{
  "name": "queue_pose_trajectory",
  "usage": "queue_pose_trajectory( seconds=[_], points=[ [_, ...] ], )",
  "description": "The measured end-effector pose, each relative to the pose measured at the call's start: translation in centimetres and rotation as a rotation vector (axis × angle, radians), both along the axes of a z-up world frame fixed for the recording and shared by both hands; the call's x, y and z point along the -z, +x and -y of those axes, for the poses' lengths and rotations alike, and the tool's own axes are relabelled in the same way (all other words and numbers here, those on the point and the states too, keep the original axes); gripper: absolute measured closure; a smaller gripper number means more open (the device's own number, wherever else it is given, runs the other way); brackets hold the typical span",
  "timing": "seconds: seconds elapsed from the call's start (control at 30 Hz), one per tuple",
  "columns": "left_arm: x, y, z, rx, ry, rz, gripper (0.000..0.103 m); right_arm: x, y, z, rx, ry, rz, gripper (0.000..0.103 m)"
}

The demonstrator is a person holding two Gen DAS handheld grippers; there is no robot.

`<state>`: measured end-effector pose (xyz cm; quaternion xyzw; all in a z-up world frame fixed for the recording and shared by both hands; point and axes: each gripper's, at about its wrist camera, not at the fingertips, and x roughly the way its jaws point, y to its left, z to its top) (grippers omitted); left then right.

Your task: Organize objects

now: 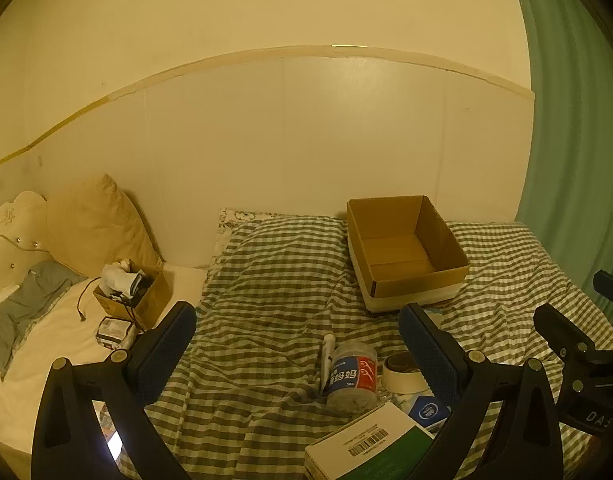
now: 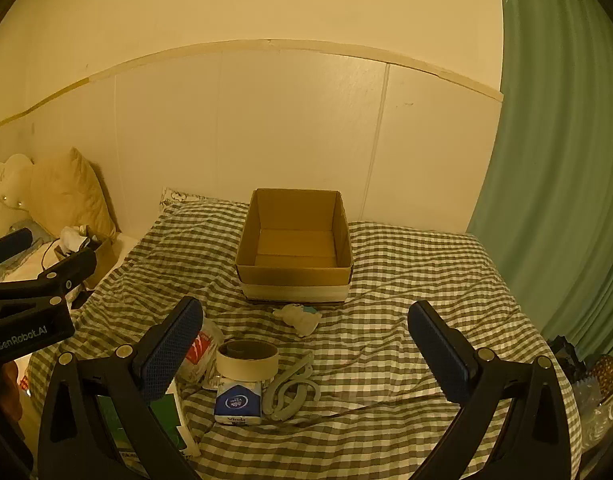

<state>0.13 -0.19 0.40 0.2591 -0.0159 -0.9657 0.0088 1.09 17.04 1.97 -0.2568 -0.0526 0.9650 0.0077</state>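
Both tools are built as black plastic two-finger grippers. On the left gripper, broad fingers faced with blue dimpled rubber pads are seen, and round silver screws are set at the linkage joints. The right gripper is made alike. White lettering "GenRobot.AI" is printed on the left gripper's black body, as seen from the right wrist.

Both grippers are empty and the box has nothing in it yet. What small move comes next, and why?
Probably lower the open right hand-held gripper onto the tape roll. It lies nearest, just ahead of the fingers, and the cardboard box beyond it stands open and empty.
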Motion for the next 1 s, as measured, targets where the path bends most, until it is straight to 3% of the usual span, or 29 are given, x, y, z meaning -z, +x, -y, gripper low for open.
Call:
queue_pose_trajectory(
  seconds=[1.0],
  points=[
    [0.67,-0.12,-0.49,0.005,-0.013,0.014,0.000,0.10,-0.22,0.30,-0.003,0.013,0.027,0.000]
  ],
)
